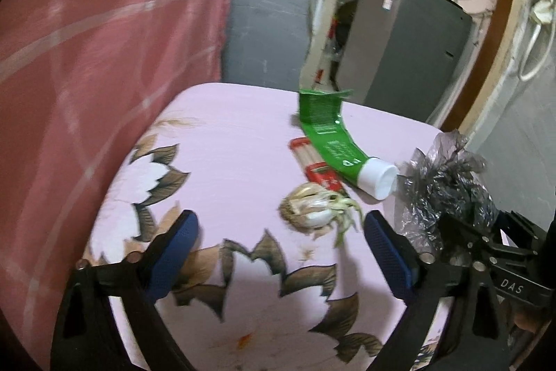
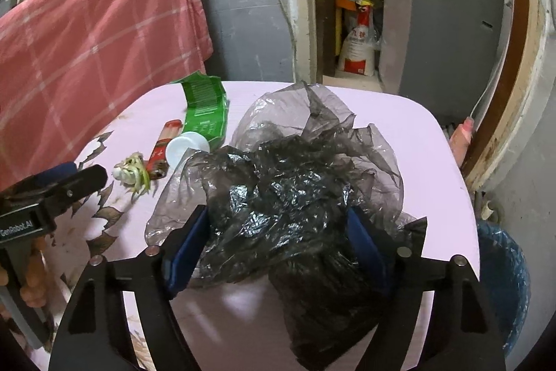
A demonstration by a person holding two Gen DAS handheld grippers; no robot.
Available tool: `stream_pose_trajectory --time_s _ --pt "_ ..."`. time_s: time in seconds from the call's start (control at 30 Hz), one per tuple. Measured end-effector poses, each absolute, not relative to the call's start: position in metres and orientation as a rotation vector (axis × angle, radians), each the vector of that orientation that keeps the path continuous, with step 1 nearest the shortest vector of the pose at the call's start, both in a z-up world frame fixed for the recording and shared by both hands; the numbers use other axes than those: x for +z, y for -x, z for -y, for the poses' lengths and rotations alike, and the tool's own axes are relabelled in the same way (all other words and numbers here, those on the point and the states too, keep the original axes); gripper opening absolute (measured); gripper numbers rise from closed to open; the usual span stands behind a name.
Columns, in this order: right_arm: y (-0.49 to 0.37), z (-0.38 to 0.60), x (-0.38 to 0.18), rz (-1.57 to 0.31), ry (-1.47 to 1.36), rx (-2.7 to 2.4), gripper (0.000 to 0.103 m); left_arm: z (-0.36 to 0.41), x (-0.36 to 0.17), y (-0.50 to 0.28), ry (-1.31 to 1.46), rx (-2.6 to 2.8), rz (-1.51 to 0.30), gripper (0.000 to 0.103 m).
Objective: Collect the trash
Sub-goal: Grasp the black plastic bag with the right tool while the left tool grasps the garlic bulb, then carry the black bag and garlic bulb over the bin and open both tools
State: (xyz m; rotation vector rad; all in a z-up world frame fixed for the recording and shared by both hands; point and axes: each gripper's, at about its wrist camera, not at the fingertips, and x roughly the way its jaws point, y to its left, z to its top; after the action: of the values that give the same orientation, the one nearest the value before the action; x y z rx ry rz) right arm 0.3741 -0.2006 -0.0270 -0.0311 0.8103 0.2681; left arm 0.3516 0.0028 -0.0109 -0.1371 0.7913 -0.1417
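Note:
On the pink floral table [image 1: 226,134] lie a sprouting garlic bulb [image 1: 311,206], a red lighter [image 1: 316,166] and a green tube with a white cap [image 1: 333,141]. My left gripper [image 1: 281,225] hangs open just above the table, the garlic slightly ahead of its right fingertip. A crumpled black plastic bag [image 2: 288,183] lies to the right of the tube [image 2: 205,106]. My right gripper [image 2: 278,232] straddles the bag, its blue pads [image 2: 187,242] at the bag's sides but not squeezing it. The right wrist view also shows the garlic [image 2: 130,171] and the lighter [image 2: 163,148].
A pink checked cloth [image 1: 104,40] hangs over something along the table's left side. Behind the table stand a grey wall and a grey cabinet [image 2: 444,23] beside a doorway holding a white sack [image 2: 358,51]. A blue basket [image 2: 504,284] sits low beyond the table's right edge.

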Motion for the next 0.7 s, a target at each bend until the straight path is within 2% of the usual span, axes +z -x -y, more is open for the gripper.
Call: stream_pose_trajectory --time_s 0.17,0.37,0.43,0.67,0.7 --pt "-0.372 0.209 -0.027 -0.805 0.013 0.269 0.064 0.008 -0.016 -0.364 0.124 -0.176 -0.825 0.065" --pt "-0.369 0.216 -0.027 -0.794 -0.008 0.284 0.046 0.015 -0.021 -0.368 0.118 -0.199 -0.852 0.048" --pt "-0.369 0.218 -0.028 -0.794 -0.015 0.295 0.040 0.017 -0.021 -0.368 0.117 -0.204 -0.854 0.044" --pt "-0.362 0.227 -0.027 -0.774 -0.048 0.323 0.014 0.023 -0.022 -0.365 0.110 -0.204 -0.845 0.040" --pt "-0.361 0.228 -0.027 -0.769 -0.053 0.327 0.013 0.024 -0.022 -0.363 0.106 -0.201 -0.840 0.040"
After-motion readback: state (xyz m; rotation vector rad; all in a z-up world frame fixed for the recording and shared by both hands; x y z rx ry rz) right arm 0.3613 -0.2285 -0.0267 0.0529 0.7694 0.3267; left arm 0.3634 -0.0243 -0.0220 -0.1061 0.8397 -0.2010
